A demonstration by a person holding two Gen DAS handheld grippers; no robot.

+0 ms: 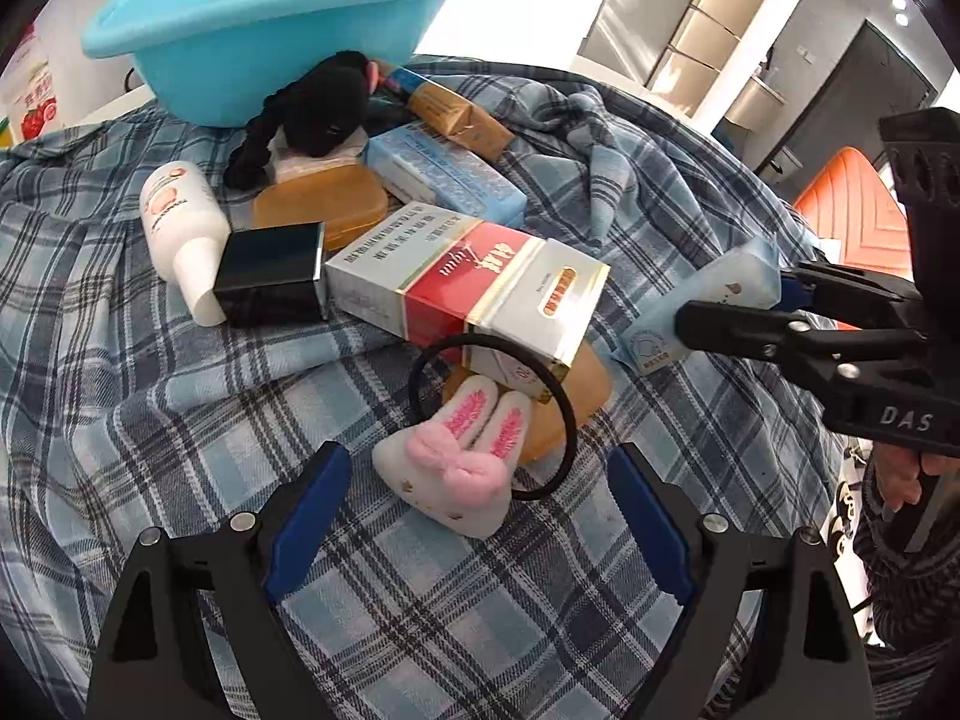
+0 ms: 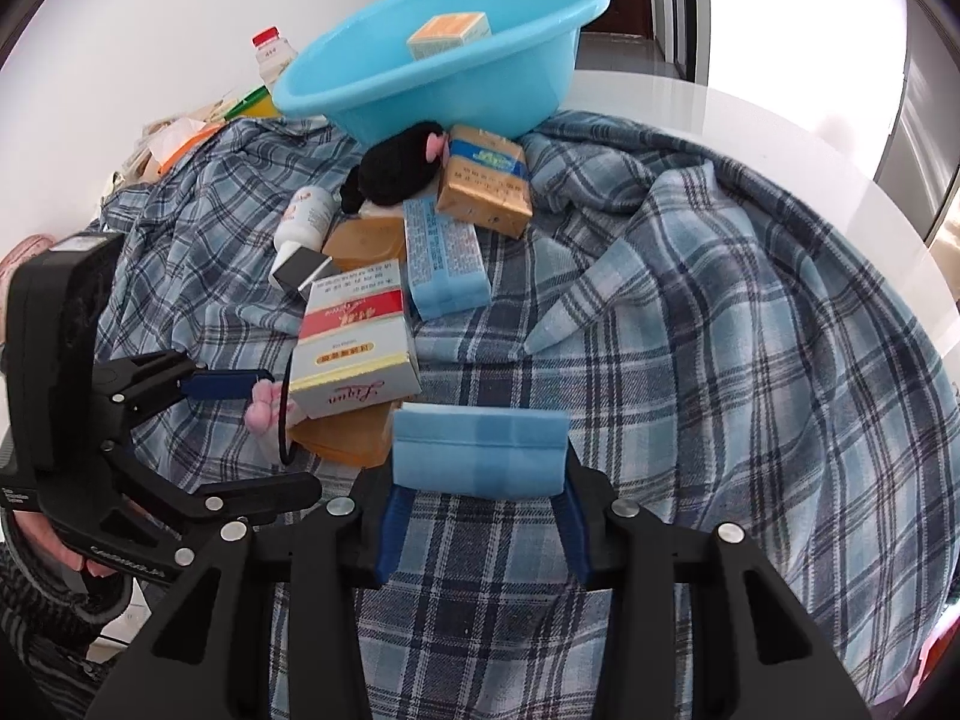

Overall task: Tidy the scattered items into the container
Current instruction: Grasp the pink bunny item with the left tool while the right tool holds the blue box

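Hidden bits: the amber soap bar (image 1: 576, 402) is mostly buried under the red-and-white carton (image 1: 468, 288); the small box (image 2: 449, 34) in the blue basin (image 2: 444, 84) is only partly seen.
Surface: everything's laid on a rumpled blue plaid cloth (image 2: 720, 312) over a white table (image 2: 780, 120).
Left gripper (image 1: 480, 516): jaws spread wide, nothing gripped, the bunny hair tie (image 1: 462, 468) sat just ahead between the fingers.
Right gripper (image 2: 480, 516): clamped on a light-blue packet (image 2: 480, 450), held well short of the basin.

The left hand-held gripper (image 1: 474, 516) points steeply down, jaws wide apart; the right hand-held gripper (image 2: 480, 516) is clamped.
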